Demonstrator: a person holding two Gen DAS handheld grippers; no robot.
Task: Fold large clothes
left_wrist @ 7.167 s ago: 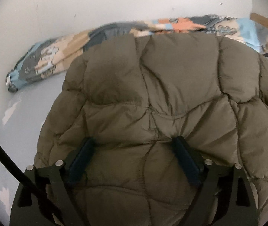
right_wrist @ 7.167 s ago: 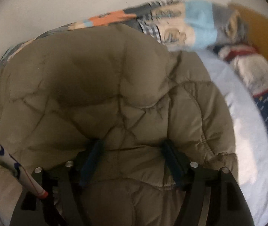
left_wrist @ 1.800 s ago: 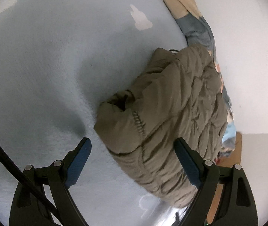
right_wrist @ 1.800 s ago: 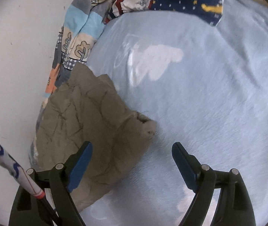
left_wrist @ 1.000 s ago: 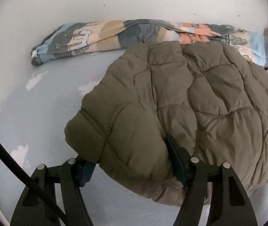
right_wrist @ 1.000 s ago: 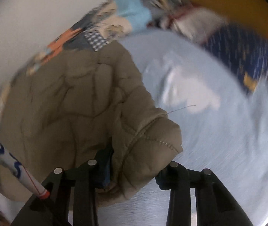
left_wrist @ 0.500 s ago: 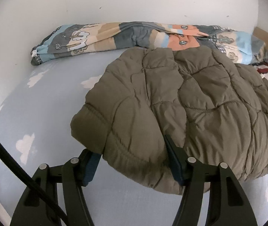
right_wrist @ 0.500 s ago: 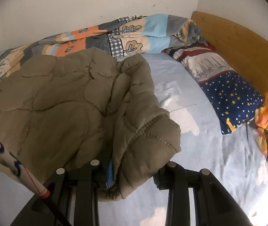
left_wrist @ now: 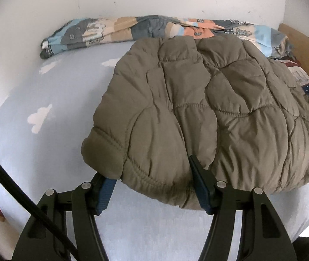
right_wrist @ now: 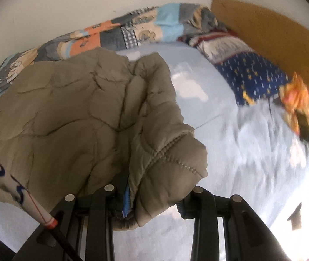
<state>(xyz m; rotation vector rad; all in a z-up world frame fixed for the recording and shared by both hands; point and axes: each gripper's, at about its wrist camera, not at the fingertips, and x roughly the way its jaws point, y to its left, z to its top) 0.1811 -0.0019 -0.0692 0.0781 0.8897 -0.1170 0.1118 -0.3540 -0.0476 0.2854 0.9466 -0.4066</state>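
Pale blue bedding printed with white clouds (left_wrist: 39,117) is stretching out beneath both claws, running back to a white wall where a rolled patchwork quilt (left_wrist: 119,30) is lying. On that sheet the olive puffer jacket (left_wrist: 198,100) is now being drawn toward the near edge of the bed, whereas two seconds ago it was sitting bundled against the quilt with both claws spread wide and empty above it. The left gripper (left_wrist: 152,184) is clamping a thick padded hem edge between its blue pads, and the right gripper (right_wrist: 154,195) is pinching a stitched cuff or corner (right_wrist: 176,158) of the same jacket, so each claw is closed on fabric. Off to the right, a starry navy pillow (right_wrist: 256,74) and an orange item (right_wrist: 298,100) are resting near the wooden headboard (right_wrist: 263,21), well apart from the jacket. With both ends now gripped and the bulk sliding into open space, the garment appears to be getting repositioned for spreading flat, which suggests the actual folding is only beginning.
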